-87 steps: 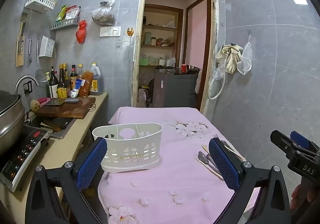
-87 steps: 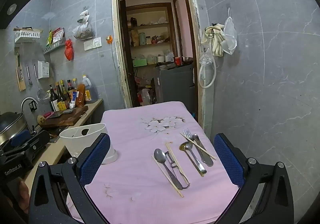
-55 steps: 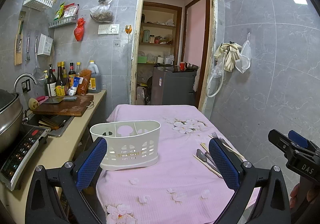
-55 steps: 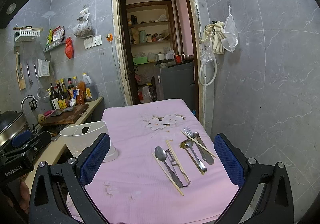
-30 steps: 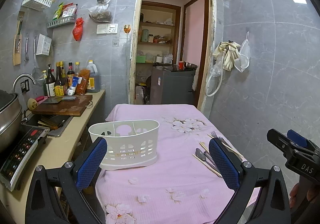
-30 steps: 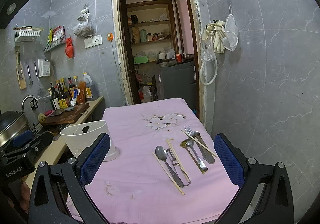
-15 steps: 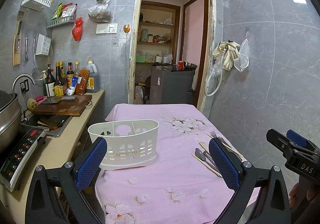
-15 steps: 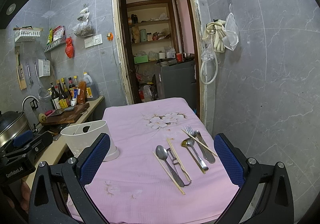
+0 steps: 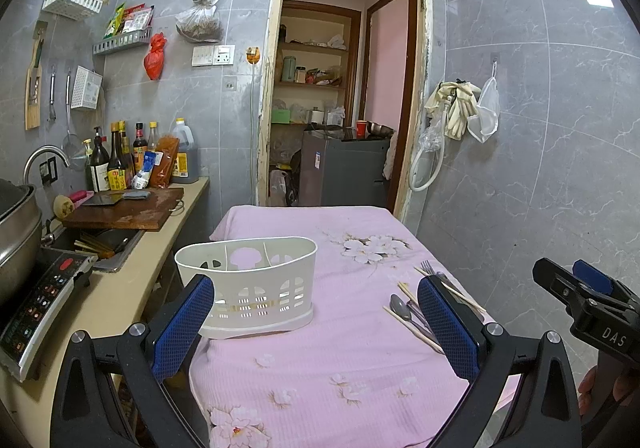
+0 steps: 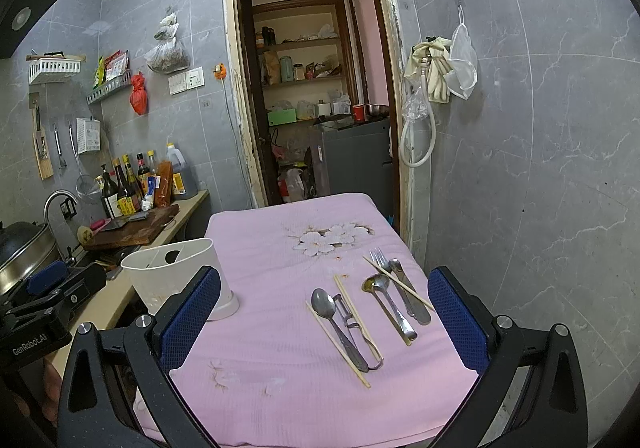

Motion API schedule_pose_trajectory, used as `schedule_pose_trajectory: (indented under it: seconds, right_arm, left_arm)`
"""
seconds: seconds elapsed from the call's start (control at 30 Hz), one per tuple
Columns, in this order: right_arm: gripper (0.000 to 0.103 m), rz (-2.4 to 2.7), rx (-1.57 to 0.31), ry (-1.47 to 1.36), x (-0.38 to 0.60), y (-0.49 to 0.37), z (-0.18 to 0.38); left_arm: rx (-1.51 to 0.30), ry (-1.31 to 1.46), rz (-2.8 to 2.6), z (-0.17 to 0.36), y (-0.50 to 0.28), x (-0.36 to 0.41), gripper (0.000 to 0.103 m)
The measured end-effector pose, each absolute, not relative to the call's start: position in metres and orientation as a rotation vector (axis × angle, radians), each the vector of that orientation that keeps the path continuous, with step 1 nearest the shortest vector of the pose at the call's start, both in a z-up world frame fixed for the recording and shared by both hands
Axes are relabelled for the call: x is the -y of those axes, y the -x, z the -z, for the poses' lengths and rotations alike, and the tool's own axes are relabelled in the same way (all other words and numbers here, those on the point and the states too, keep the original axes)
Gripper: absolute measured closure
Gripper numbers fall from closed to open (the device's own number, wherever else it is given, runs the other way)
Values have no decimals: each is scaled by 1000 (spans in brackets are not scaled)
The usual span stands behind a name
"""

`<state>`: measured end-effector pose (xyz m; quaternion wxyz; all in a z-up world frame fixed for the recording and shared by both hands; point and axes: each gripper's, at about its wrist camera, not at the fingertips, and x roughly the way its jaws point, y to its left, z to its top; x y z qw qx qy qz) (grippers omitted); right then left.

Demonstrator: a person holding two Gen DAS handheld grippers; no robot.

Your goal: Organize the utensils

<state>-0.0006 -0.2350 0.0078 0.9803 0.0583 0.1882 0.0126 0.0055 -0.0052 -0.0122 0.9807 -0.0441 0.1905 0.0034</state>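
Observation:
A white slotted utensil caddy (image 9: 246, 282) (image 10: 180, 274) stands on the left side of the pink flowered tablecloth (image 9: 320, 360) (image 10: 280, 368). To its right lie several utensils: a spoon (image 10: 334, 322), a peeler (image 10: 356, 332), a second spoon (image 10: 386, 302), a fork (image 10: 394, 284), a knife (image 10: 412, 298) and loose chopsticks (image 10: 356, 310). In the left wrist view some of them (image 9: 404, 312) show beside the right finger. My left gripper (image 9: 316, 320) hangs open before the caddy, holding nothing. My right gripper (image 10: 324, 320) is open too, short of the utensils.
A counter (image 9: 120, 288) along the left carries an induction hob (image 9: 36, 300), a metal pot (image 9: 16, 224), a sink, a cutting board (image 9: 124, 211) and bottles (image 9: 120, 163). A tiled wall (image 10: 540, 187) closes the right side. An open doorway (image 9: 336, 107) lies beyond the table.
Both views have drifted slightly; the table and caddy sit a little lower and nearer in frame. Both grippers stay open and nothing on the table has moved.

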Motion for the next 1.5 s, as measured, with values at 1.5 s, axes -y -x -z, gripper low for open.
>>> schedule_pose_trajectory:
  seconds: [1.5]
  right_arm:
    - [1,-417,-677,-65,357,-215,74]
  left_arm:
    - [-655,207,-124,87,-156,128,4]
